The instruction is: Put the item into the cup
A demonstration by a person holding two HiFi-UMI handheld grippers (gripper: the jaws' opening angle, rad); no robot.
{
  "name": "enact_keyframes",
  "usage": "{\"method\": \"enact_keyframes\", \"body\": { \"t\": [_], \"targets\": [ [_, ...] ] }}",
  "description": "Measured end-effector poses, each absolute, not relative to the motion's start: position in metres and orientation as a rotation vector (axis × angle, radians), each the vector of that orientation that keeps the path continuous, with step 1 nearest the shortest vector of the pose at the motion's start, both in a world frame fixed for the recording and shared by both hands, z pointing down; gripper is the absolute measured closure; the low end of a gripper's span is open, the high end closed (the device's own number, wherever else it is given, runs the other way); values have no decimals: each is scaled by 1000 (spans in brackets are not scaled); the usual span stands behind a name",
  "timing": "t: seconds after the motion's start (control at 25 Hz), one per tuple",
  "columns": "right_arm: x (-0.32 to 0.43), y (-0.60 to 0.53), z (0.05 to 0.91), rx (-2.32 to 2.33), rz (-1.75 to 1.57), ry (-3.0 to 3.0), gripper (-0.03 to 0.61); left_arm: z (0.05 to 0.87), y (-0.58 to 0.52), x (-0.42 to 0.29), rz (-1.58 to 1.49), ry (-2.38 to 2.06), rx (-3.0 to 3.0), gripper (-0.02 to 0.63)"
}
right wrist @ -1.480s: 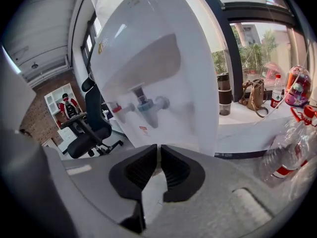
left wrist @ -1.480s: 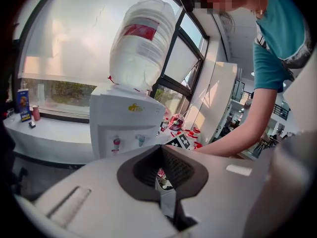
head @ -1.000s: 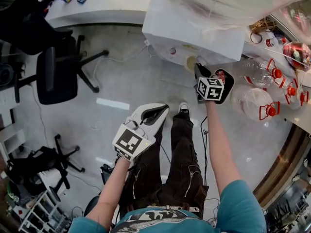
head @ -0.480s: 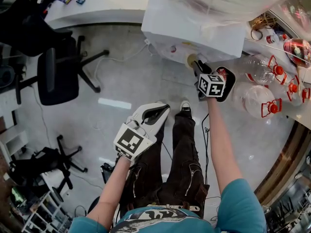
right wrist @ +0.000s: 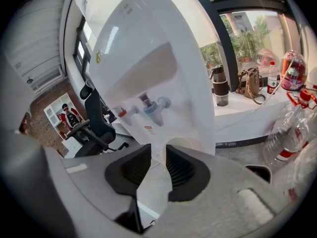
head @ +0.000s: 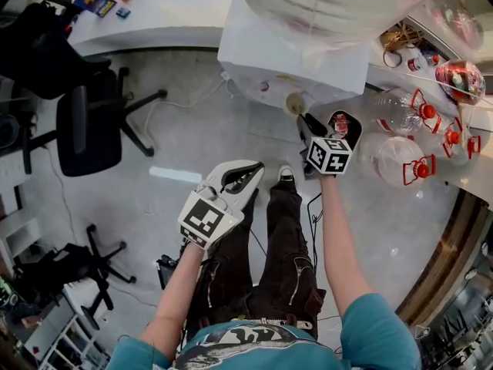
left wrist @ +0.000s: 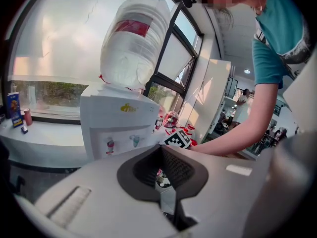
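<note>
My right gripper [head: 310, 126] is shut on the wall of a pale paper cup [head: 293, 102], held at the front of a white water dispenser [head: 293, 52]. In the right gripper view the cup's rim [right wrist: 181, 144] shows just past the gripper [right wrist: 158, 150], below the dispenser's blue tap [right wrist: 153, 105] and red tap [right wrist: 123, 112]. My left gripper [head: 240, 177] hangs lower, over the person's legs, shut with nothing in it. In the left gripper view that gripper [left wrist: 161, 150] points toward the dispenser [left wrist: 116, 128] and the right arm.
Empty plastic water bottles [head: 400, 160] with red handles lie on the floor right of the dispenser, by a counter [head: 462, 176]. A black office chair [head: 85, 122] stands at left. A white desk [head: 162, 14] runs along the back. A flask [right wrist: 219, 86] and bag [right wrist: 250, 83] sit on the sill.
The head view has drifted slightly. My right gripper stays with the cup at the dispenser's front, and the left gripper keeps its place above the legs.
</note>
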State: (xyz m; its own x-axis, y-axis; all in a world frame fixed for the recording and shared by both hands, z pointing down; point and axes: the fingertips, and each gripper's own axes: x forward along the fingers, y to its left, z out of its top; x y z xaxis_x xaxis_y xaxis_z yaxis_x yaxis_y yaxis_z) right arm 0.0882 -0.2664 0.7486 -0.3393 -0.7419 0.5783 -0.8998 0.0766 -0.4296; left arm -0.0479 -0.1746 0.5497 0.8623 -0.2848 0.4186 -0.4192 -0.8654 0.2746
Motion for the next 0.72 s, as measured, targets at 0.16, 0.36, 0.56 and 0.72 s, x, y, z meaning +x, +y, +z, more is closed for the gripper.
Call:
{"method": "enact_keyframes", "body": {
  "t": [0.16, 0.36, 0.56, 0.72],
  "targets": [
    [83, -245, 715, 1689, 1143, -2191, 482, 541, -179, -42, 529, -514, 2694, 598],
    [71, -229, 650, 1701, 1081, -2310, 490, 526, -178, -37, 558, -466, 2742, 598],
    [61, -213, 579, 1705, 980, -2415, 506, 507, -175, -38, 575, -433, 2777, 598],
    [57, -196, 533, 1707, 894, -2451, 508, 490, -168, -42, 573, -402, 2806, 598]
  ]
}}
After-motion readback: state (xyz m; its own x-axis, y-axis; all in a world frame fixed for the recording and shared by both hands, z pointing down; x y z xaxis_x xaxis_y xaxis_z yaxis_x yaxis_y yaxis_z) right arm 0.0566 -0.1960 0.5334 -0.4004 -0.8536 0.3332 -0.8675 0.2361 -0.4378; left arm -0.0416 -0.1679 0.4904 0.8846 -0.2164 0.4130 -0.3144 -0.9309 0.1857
